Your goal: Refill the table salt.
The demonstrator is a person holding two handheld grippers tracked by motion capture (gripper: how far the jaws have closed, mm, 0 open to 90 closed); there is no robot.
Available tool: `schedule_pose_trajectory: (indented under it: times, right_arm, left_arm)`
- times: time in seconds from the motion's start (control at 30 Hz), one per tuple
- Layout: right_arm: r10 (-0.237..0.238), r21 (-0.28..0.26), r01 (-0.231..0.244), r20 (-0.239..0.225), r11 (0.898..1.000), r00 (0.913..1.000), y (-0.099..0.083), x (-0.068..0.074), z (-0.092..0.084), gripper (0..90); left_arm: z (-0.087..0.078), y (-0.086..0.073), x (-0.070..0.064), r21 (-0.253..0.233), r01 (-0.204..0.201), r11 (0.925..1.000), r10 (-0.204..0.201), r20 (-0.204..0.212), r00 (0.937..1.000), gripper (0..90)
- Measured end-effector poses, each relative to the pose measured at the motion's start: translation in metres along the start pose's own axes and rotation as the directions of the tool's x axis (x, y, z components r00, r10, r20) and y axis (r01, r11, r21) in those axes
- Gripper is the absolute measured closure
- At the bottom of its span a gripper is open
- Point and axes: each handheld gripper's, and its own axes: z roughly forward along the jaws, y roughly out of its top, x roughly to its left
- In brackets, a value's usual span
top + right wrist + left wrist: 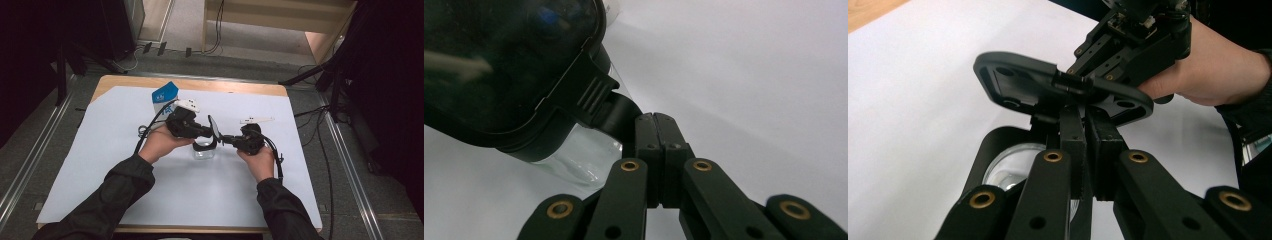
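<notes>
Now: both claws clamped on the black lid

Over the middle of the white surface [100,165], the left claw [209,131] and the right claw [225,138] meet at a black lid [215,128], which tilts up above a clear glass container [204,152]. Each claw is clenched on the lid: the left at its near rim, the right on its ribbed latch tab [596,95] (seen close in the right gripper view). A blue-and-white carton [164,98] stands behind the left hand [160,142].
</notes>
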Motion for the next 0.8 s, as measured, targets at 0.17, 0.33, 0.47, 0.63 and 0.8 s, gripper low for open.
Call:
schedule_pose_trajectory:
  times: [0.17,0.33,0.47,0.63,0.8]
  right_arm:
    - [0.001,0.005,-0.001,0.003,1.0,1.0,-0.001,0.001,0.0,90.0]
    - [-0.004,-0.003,0.004,0.014,1.0,0.9999,-0.001,0.002,0.0,90.0]
    - [0.001,-0.008,-0.001,0.015,1.0,0.9999,-0.002,0.004,0.001,90.0]
    - [0.011,-0.009,-0.011,0.01,1.0,0.9999,-0.004,0.004,0.002,90.0]
    - [0.012,-0.009,-0.012,0.012,1.0,0.9999,-0.004,0.004,0.002,90.0]
  left_arm:
    - [0.008,0.011,0.0,0.021,0.004,0.9998,-0.004,0.011,0.9999,88.2]
    - [0.016,0.018,-0.001,0.032,0.007,0.9995,-0.007,0.01,0.9999,88.2]
    - [0.02,0.022,-0.001,0.048,0.002,0.9988,-0.003,0.012,0.9999,88.1]
    - [0.023,0.022,0.001,0.044,0.006,0.999,-0.008,0.025,0.9997,87.8]
    - [0.024,0.022,0.003,0.046,0.011,0.9989,-0.012,0.018,0.9998,87.1]
